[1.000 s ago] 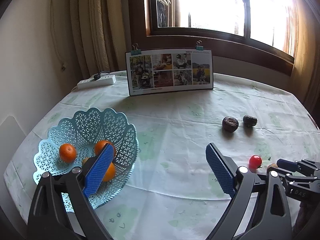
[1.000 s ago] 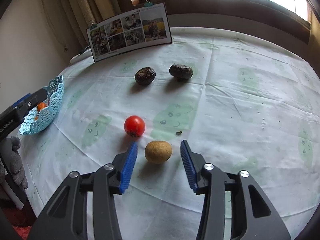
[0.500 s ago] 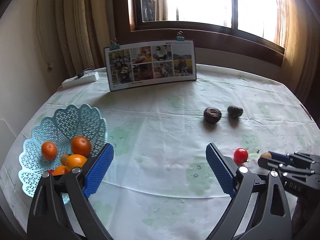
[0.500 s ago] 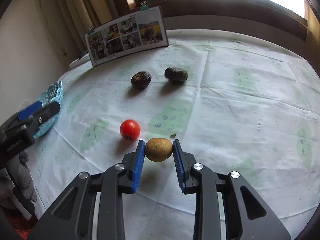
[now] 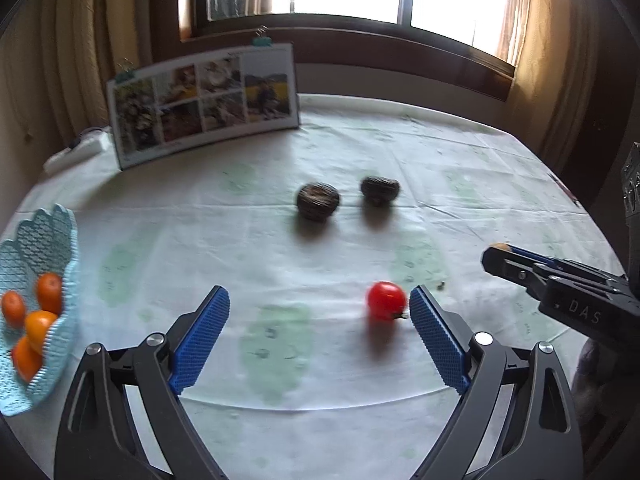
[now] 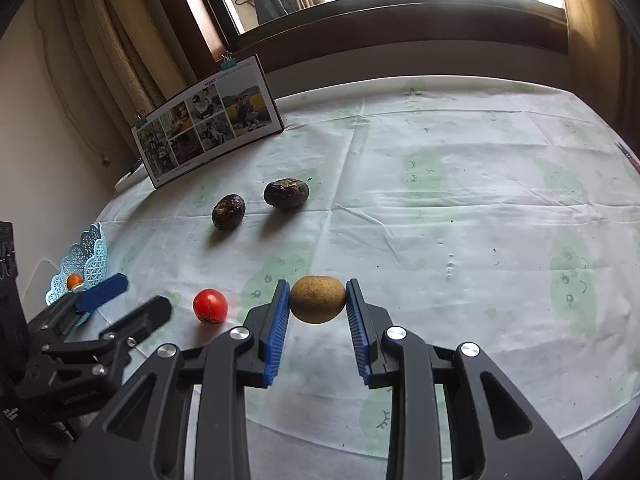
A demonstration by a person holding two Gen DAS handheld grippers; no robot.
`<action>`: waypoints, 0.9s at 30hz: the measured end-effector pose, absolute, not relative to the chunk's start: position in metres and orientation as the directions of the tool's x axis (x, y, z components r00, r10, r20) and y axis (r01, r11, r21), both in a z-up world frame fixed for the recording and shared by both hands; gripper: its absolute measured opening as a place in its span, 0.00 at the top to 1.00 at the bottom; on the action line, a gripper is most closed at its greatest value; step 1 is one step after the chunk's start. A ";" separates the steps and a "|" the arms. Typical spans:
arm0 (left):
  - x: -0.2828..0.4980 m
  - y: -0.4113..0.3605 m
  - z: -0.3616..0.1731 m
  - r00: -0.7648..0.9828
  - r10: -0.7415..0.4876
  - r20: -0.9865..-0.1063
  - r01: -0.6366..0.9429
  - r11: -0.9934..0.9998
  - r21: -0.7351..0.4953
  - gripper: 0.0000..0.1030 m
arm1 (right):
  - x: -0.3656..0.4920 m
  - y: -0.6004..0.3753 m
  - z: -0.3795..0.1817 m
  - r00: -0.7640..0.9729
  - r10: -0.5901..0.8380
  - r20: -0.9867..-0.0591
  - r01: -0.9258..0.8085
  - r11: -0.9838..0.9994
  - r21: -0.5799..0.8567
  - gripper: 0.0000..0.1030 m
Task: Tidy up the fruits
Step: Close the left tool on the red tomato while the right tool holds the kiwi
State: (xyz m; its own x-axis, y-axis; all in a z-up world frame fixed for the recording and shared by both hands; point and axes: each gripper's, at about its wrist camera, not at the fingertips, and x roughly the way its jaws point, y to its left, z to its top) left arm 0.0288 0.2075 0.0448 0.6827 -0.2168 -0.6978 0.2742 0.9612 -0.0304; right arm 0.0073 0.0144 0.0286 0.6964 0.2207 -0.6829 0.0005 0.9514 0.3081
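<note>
My right gripper (image 6: 317, 300) is shut on a brown kiwi (image 6: 317, 299) and holds it above the tablecloth. To its left lies a red tomato (image 6: 210, 306). In the left wrist view the same tomato (image 5: 386, 301) sits just inside the right finger of my open left gripper (image 5: 320, 308), touching nothing. Two dark wrinkled fruits (image 5: 318, 201) (image 5: 380, 190) lie further back near the table's middle. The light blue basket (image 5: 38, 236) with several oranges (image 5: 49, 292) stands at the left edge. The right gripper (image 5: 496, 256) shows at the right in that view, the kiwi mostly hidden.
A clipped photo board (image 5: 204, 100) stands upright at the back of the round table, with a white power strip (image 5: 76, 152) to its left. Curtains and a window lie behind. The table's rim (image 5: 576, 204) curves close on the right. A gloved hand (image 5: 596, 376) holds the right tool.
My right gripper has closed on the kiwi and lifted it off the cloth. My left gripper has swung right, away from the basket, and now frames the tomato.
</note>
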 end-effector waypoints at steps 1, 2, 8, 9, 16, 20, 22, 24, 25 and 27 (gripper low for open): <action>0.030 0.202 0.042 0.675 -0.228 -0.702 0.290 0.956 -0.032 0.15 | 0.008 0.015 0.028 0.696 0.224 -0.683 0.000 0.950 0.311 0.72; 0.030 0.198 0.040 0.671 -0.233 -0.704 0.301 0.953 -0.029 0.17 | 0.008 0.015 0.027 0.695 0.227 -0.682 -0.001 0.949 0.315 0.72; 0.038 0.177 0.030 0.630 -0.255 -0.734 0.357 0.934 -0.019 0.32 | 0.008 0.011 0.027 0.697 0.242 -0.675 0.000 0.941 0.337 0.72; 0.039 0.175 0.028 0.621 -0.261 -0.739 0.364 0.931 -0.023 0.33 | 0.008 0.011 0.027 0.697 0.243 -0.674 0.000 0.941 0.339 0.72; 0.048 0.169 0.016 0.576 -0.275 -0.770 0.379 0.924 -0.046 0.48 | 0.007 0.011 0.027 0.696 0.250 -0.673 -0.006 0.939 0.343 0.72; 0.047 0.168 0.016 0.582 -0.265 -0.769 0.373 0.927 -0.037 0.63 | 0.007 0.013 0.026 0.694 0.249 -0.675 -0.004 0.940 0.342 0.72; 0.047 0.170 0.017 0.578 -0.275 -0.768 0.375 0.926 -0.050 0.73 | 0.008 0.013 0.026 0.695 0.247 -0.675 -0.003 0.940 0.341 0.72; 0.045 0.173 0.018 0.577 -0.281 -0.767 0.371 0.927 -0.061 0.73 | 0.008 0.013 0.026 0.696 0.245 -0.675 -0.001 0.940 0.340 0.72; 0.044 0.173 0.018 0.578 -0.280 -0.766 0.368 0.928 -0.061 0.73 | 0.008 0.013 0.025 0.696 0.242 -0.676 0.001 0.941 0.338 0.72; 0.041 0.175 0.020 0.589 -0.268 -0.762 0.359 0.932 -0.051 0.73 | 0.008 0.015 0.025 0.697 0.240 -0.676 0.000 0.943 0.334 0.72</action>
